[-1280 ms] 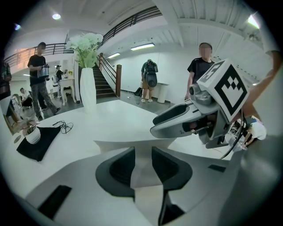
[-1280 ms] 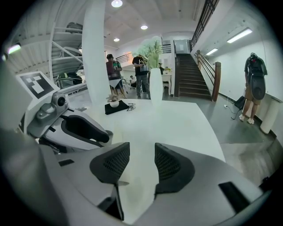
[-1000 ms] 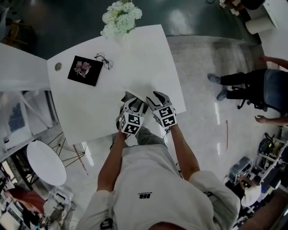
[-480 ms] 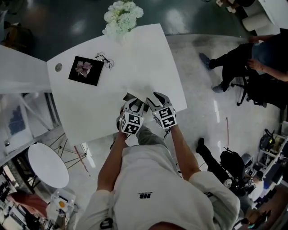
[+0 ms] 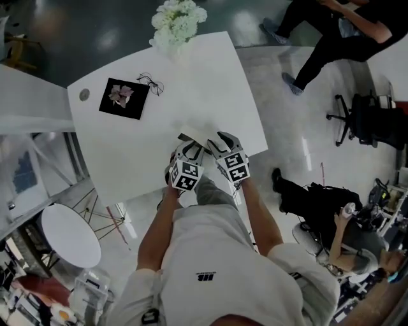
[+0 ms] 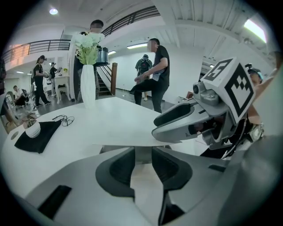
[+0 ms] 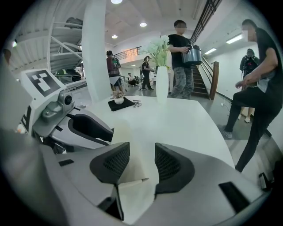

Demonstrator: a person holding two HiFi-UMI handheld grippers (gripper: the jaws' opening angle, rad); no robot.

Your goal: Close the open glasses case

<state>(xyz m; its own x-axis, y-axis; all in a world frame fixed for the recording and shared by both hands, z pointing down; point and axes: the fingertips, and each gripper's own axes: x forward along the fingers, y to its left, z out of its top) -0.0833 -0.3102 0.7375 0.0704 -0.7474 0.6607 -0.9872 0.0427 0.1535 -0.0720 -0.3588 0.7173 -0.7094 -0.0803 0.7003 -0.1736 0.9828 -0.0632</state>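
Observation:
The white glasses case [image 5: 193, 135] lies open near the table's front edge, its flat lid [image 6: 128, 137] spread level in the left gripper view. My left gripper [image 5: 187, 148] reaches it from the near left, and a white part of the case [image 6: 142, 155] fills the narrow gap between its pads. My right gripper [image 5: 214, 142] comes from the near right, with a cream flap of the case [image 7: 128, 154] standing between its pads. The right gripper [image 6: 179, 123] rests on the lid's right edge. The two grippers nearly touch.
A black cloth [image 5: 123, 98] with a small bowl [image 6: 32, 129], a pair of glasses [image 5: 151, 83] and a vase of white flowers [image 5: 177, 19] sit at the white table's [image 5: 210, 83] far side. People move on the floor at right, near an office chair [image 5: 370, 121].
Both grippers and the case have stayed where they were. The people on the floor at the right have walked to new places.

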